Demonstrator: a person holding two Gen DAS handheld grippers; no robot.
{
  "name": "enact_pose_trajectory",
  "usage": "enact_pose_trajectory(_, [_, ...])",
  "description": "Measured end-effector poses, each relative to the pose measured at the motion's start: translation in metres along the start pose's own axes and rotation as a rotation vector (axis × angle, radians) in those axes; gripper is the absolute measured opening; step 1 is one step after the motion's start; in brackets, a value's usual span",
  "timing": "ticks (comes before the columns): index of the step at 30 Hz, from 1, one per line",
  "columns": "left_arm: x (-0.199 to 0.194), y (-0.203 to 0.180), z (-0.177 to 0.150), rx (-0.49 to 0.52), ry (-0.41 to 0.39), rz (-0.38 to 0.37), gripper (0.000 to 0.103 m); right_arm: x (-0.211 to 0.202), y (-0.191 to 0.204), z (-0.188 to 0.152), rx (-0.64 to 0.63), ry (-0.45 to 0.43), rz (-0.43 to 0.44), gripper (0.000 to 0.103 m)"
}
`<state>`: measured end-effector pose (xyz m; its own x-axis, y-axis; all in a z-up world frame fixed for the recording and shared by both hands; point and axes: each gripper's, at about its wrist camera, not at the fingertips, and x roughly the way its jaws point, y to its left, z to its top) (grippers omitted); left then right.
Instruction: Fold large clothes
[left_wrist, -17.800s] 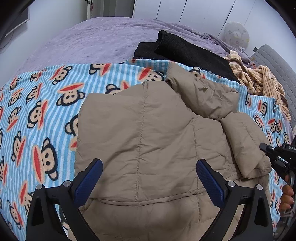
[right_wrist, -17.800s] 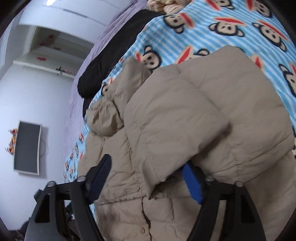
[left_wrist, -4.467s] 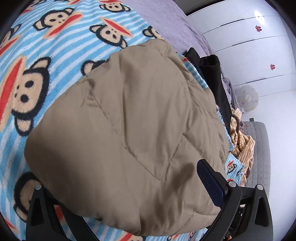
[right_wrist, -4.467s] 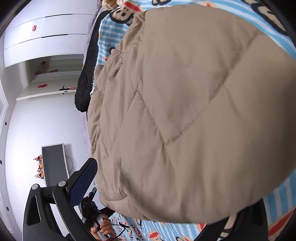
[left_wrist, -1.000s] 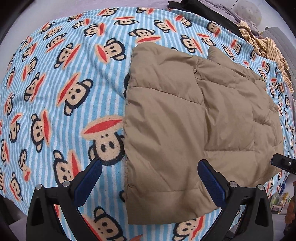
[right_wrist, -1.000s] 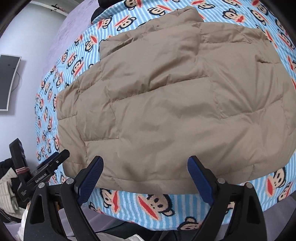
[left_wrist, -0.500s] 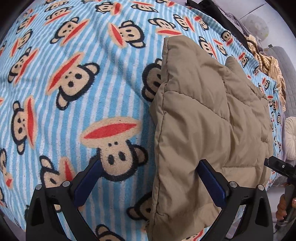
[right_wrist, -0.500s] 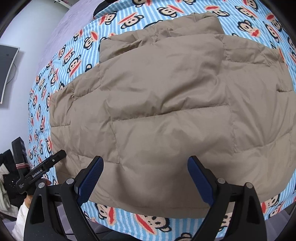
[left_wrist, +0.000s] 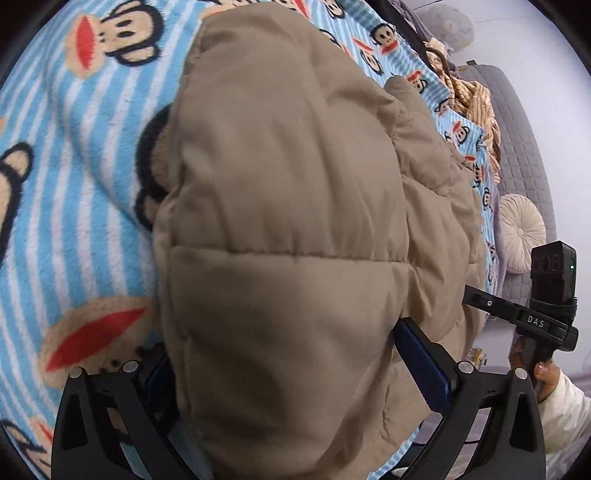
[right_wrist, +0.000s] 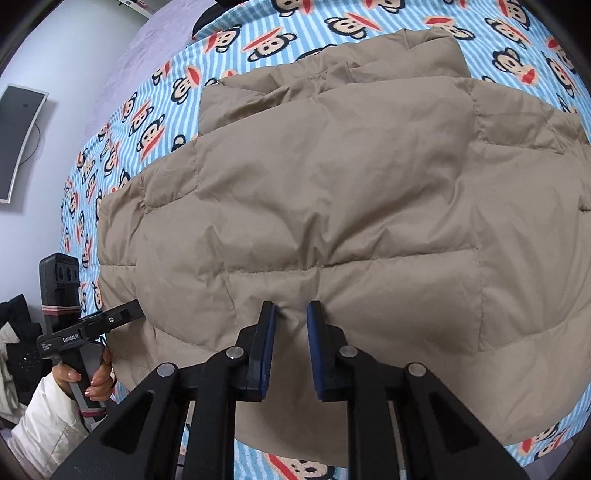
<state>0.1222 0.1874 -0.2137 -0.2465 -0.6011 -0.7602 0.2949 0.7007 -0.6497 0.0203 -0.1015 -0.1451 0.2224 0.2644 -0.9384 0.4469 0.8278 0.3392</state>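
Done: your puffy tan jacket (right_wrist: 332, 206) lies folded small on the monkey blanket (right_wrist: 155, 110) | Now: your right gripper (right_wrist: 290, 317) is closing, pinching a fabric bump; your left gripper (left_wrist: 280, 369) is wide open around its edge | Left: one more fold, maybe.

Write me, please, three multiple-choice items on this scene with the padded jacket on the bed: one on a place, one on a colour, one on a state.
1. Where does the jacket lie?
A. on the monkey-print blanket
B. on a bare wooden floor
C. on a hanger

2. What colour are the pads of the right gripper?
A. red
B. blue
C. yellow

3. How do the jaws of the left gripper stand?
A. shut on nothing
B. clamped on the blanket alone
C. wide apart, with the jacket's edge between them

Key:
1 A, since the striped monkey print shows all round the jacket in the right wrist view.
2 B, since both pads are dark blue; they are closing on a pinch of jacket fabric.
3 C, since one blue pad stands right of the bulging jacket and the left finger is half hidden under it.
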Motion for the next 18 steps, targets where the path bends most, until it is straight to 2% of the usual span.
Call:
enact_pose_trajectory(2, [0.007,0.003,0.006,-0.009,0.022,-0.050,0.103,0.002,-0.002,0.000,0.010,0.000,0.012,0.020])
enact_pose_trajectory(6, [0.012,0.001,0.012,0.017,0.060,-0.080,0.103,-0.006,-0.005,0.000,0.005,-0.020,0.025,0.020])
enact_pose_trajectory(7, [0.012,-0.001,0.013,0.033,0.063,-0.080,0.093,-0.011,-0.003,0.000,-0.009,-0.040,0.017,0.020])
enact_pose_trajectory(8, [0.013,-0.002,0.012,0.042,0.072,-0.092,0.073,-0.018,-0.003,0.000,-0.026,-0.063,0.002,0.020])
enact_pose_trajectory(9, [0.014,-0.001,0.013,0.027,0.084,-0.134,0.063,-0.021,-0.004,0.000,-0.034,-0.076,-0.004,0.020])
enact_pose_trajectory(10, [0.016,0.000,0.014,-0.009,0.098,-0.191,0.043,-0.023,-0.007,0.002,-0.032,-0.081,-0.005,0.019])
enact_pose_trajectory(11, [0.017,-0.002,0.015,-0.038,0.101,-0.222,0.037,-0.021,-0.011,0.004,-0.025,-0.077,-0.008,0.020])
enact_pose_trajectory(13, [0.012,-0.015,0.013,-0.019,0.086,-0.202,0.035,-0.014,-0.018,0.009,-0.014,-0.068,-0.017,0.020])
enact_pose_trajectory(14, [0.008,-0.024,0.011,-0.008,0.083,-0.203,0.030,-0.009,-0.022,0.011,-0.010,-0.068,-0.015,0.020])
enact_pose_trajectory(18, [-0.017,-0.069,0.007,0.009,0.051,-0.248,0.030,0.008,-0.030,0.019,-0.008,-0.068,-0.007,0.020])
